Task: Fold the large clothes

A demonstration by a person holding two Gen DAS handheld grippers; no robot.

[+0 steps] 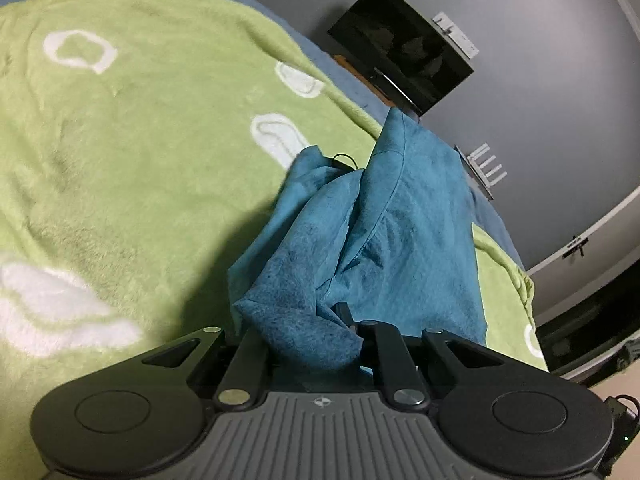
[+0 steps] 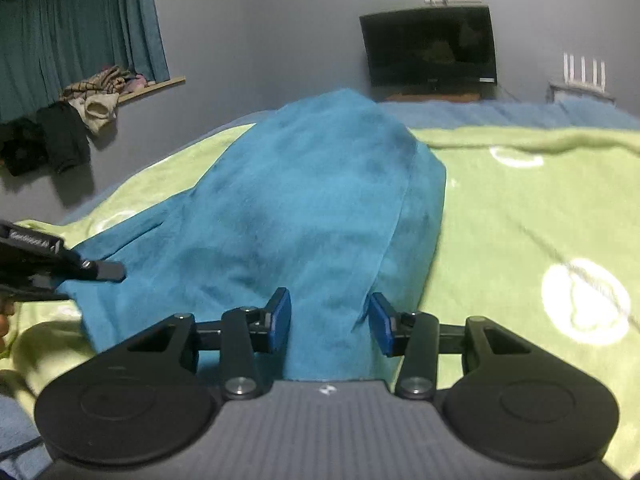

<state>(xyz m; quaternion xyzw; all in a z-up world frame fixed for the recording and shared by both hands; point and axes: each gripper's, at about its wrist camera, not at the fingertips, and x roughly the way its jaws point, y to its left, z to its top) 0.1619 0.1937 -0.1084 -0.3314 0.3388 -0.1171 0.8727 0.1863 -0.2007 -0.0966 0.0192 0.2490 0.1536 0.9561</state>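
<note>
A large teal garment [image 1: 384, 224] lies bunched on a green blanket [image 1: 132, 168] with white ring patterns. My left gripper [image 1: 316, 336] is shut on a fold of the teal garment, which covers its fingertips. In the right wrist view the teal garment [image 2: 304, 208] rises in a mound in front of me. My right gripper [image 2: 330, 320] is open, its blue pads [image 2: 280, 320] on either side of the garment's near edge. The left gripper [image 2: 72, 268] shows at the left edge of that view, holding the garment's corner.
A dark TV [image 2: 430, 46] hangs on the grey wall beyond the bed. A white router [image 2: 582, 74] stands to its right. Teal curtains [image 2: 80, 28] and a pile of clothes [image 2: 96, 96] on a sill are at the left. A blue sheet [image 2: 520, 114] edges the blanket.
</note>
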